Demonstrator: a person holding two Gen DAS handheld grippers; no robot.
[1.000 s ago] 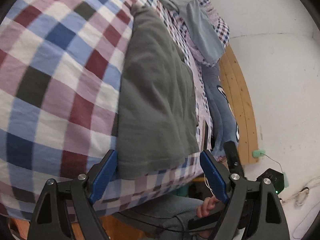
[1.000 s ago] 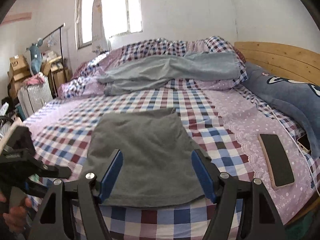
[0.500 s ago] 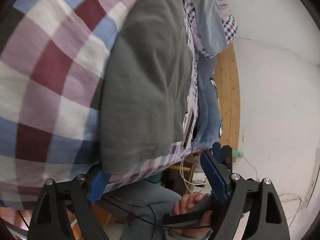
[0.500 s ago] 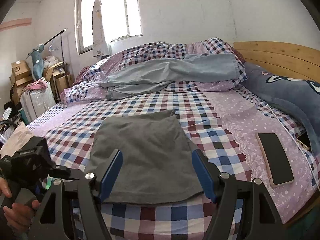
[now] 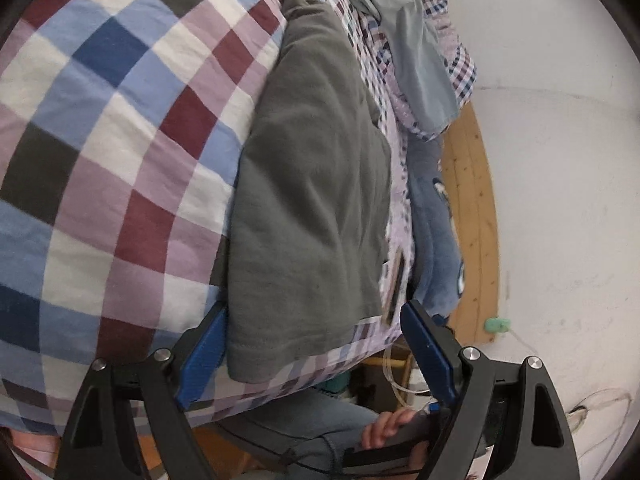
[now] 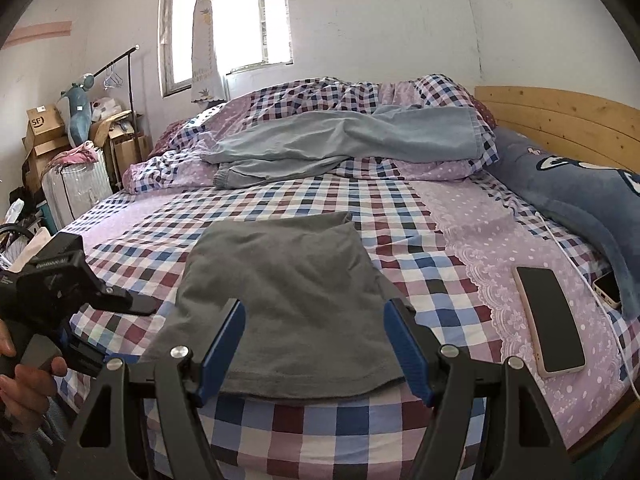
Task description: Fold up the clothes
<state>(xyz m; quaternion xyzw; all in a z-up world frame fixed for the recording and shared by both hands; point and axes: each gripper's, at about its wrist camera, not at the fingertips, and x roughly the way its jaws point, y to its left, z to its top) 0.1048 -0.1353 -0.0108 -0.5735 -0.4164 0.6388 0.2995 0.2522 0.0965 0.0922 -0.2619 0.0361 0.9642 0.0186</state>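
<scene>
A folded grey garment (image 6: 288, 288) lies flat near the front edge of the checked bed (image 6: 400, 208); the rolled left wrist view shows the grey garment (image 5: 312, 200) from its side. My right gripper (image 6: 316, 344) hovers open over its near hem, nothing between the blue pads. My left gripper (image 5: 312, 352) is open too, its jaws straddling the garment's near corner without pressing it. In the right wrist view the left gripper's black body (image 6: 60, 288) sits at the bed's left edge, held by a hand (image 6: 24, 376). Light blue-grey trousers (image 6: 344, 144) lie spread on the bunched duvet at the back.
Two phones (image 6: 550, 316) lie on the lilac sheet at the right, one on a white cable. A blue plush pillow (image 6: 576, 184) leans by the wooden headboard (image 6: 560, 120). Boxes, a suitcase (image 6: 76, 188) and a clothes rail crowd the left wall under the window.
The left wrist view swung in close over the garment's corner and has pulled back and rolled again. The right gripper's view is almost the same; the left gripper's body shifted slightly at the bed's left edge.
</scene>
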